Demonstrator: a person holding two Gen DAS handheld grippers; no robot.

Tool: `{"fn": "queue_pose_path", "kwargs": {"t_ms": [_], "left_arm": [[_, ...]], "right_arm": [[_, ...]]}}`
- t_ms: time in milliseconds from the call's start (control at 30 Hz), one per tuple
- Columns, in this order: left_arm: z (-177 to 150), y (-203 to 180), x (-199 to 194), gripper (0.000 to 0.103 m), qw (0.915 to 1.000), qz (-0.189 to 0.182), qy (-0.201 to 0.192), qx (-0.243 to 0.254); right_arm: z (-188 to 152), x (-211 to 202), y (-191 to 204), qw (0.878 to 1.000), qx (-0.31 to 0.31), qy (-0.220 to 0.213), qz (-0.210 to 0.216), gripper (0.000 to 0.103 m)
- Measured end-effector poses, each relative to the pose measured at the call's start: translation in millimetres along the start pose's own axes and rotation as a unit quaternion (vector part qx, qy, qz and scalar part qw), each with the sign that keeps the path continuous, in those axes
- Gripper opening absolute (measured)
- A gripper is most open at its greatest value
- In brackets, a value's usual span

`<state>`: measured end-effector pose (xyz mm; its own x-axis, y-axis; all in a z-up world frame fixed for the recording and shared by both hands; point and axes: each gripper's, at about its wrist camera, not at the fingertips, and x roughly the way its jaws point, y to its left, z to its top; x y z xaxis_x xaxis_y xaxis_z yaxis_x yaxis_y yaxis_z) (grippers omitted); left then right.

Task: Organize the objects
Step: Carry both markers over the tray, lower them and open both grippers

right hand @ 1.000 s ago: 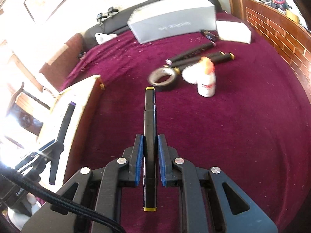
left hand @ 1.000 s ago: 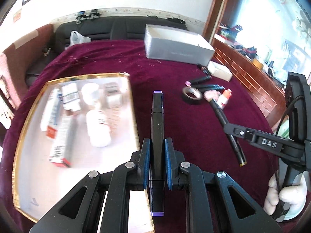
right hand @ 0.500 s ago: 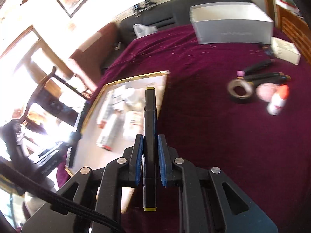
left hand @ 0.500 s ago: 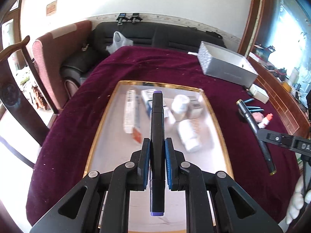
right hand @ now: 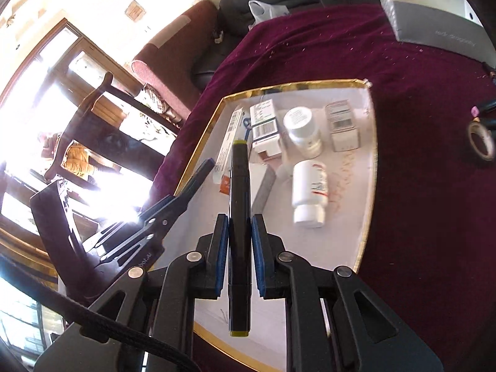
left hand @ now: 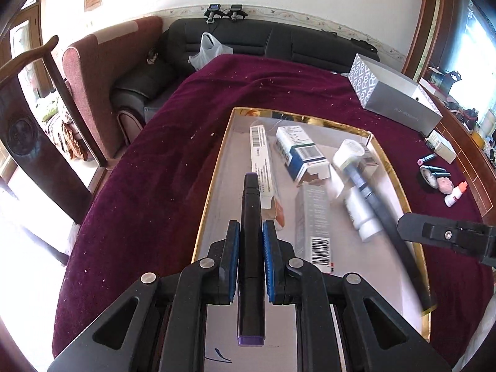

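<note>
Black markers clamped lengthwise, purple-capped marker (left hand: 251, 248) in left hand-held gripper (left hand: 250, 255), yellow-capped marker (right hand: 239, 232) in right hand-held gripper (right hand: 238, 252), above gold-rimmed tray (left hand: 217, 167).

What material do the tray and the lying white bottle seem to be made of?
Tray: probably card or thin board; the rim shines like gold foil and the floor is matt white. White bottle: likely plastic, smooth and slightly glossy, with a printed label. Neither can be confirmed by look alone.
</note>
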<state>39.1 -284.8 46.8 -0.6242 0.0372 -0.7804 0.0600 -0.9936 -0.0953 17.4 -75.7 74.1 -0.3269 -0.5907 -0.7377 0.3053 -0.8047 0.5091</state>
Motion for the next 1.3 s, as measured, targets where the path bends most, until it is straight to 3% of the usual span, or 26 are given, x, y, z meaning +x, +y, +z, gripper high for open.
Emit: {"fn": "queue_pose_path", "kwargs": {"t_ms": [433, 667, 933, 1100, 1300], "left_arm": [[-3.2, 15.6, 24.0, 0.012, 0.9994, -0.016, 0.028, -0.015], [-3.0, 15.9, 29.6, 0.012, 0.999, -0.026, 0.032, -0.018], [0.6, 20.1, 30.7, 0.013, 0.9985, -0.031, 0.031, -0.033], [0.3, 17.8, 29.4, 0.02, 0.9985, -0.037, 0.029, -0.029], [-1.4, 11.0, 21.6, 0.044, 0.998, -0.049, 0.025, -0.033]], "right_arm": [[5.7, 40.7, 19.0, 0.999, 0.002, 0.034, -0.003, 0.013], [10.7, 41.4, 7.7, 0.999, 0.015, 0.028, -0.023, 0.013], [7.2, 49.6, -2.4, 0.999, 0.028, 0.034, -0.016, 0.016], [4.5, 46.0, -2.7, 0.999, 0.025, 0.023, -0.008, 0.027], [1.8, 39.2, -11.8, 0.999, 0.039, 0.008, 0.002, 0.039]]}}
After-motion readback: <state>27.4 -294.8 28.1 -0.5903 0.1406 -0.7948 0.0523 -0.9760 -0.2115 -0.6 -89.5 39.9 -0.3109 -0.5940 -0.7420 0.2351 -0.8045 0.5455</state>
